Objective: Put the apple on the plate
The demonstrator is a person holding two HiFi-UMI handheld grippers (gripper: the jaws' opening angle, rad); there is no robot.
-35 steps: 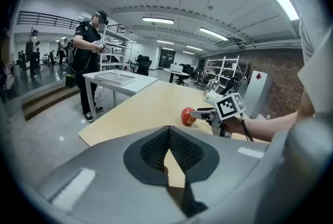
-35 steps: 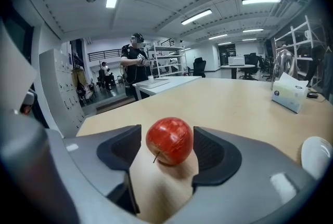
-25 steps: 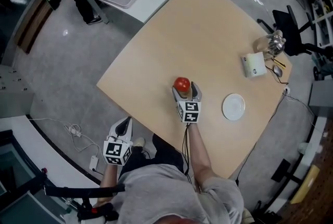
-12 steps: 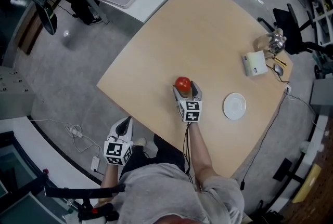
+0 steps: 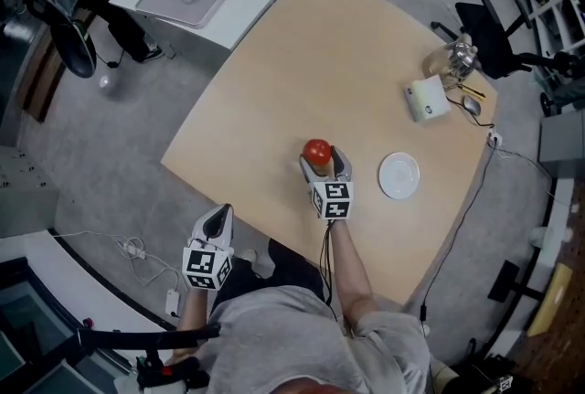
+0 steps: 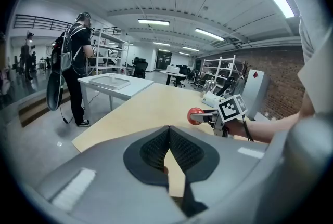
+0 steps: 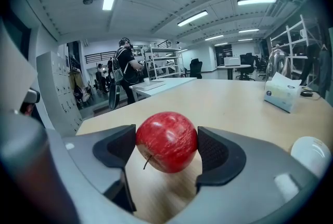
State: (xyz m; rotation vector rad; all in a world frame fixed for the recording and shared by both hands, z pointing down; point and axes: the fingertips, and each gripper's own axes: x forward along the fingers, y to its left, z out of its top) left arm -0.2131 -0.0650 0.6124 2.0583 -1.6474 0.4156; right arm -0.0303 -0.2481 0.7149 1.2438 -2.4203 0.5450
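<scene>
The apple point(image 7: 166, 141) was found clamped between the two pads of the right claw point(image 5: 324, 158), both pads pressed against its sides and its stem turned downward. A little over a second before, the fruit had been seen resting on the bench point(image 5: 347, 45) with the pads set loosely beside it. Now it was held clear of the wood, and in the left gripper view it was seen raised above the surface. The grasp and the lift were therefore judged done, with only the carry and the set-down left. In the head view the plate point(image 5: 398, 175) lay empty near the claw, at roughly 3 o'clock from the apple, with bare bench between them, so a short sideways move was expected to be needed. The left claw point(image 6: 167, 151) was closed on nothing and was held off the bench edge, at about 8 o'clock from the apple. A slip was thought possible, since the round skin was pinched at only two small patches.
</scene>
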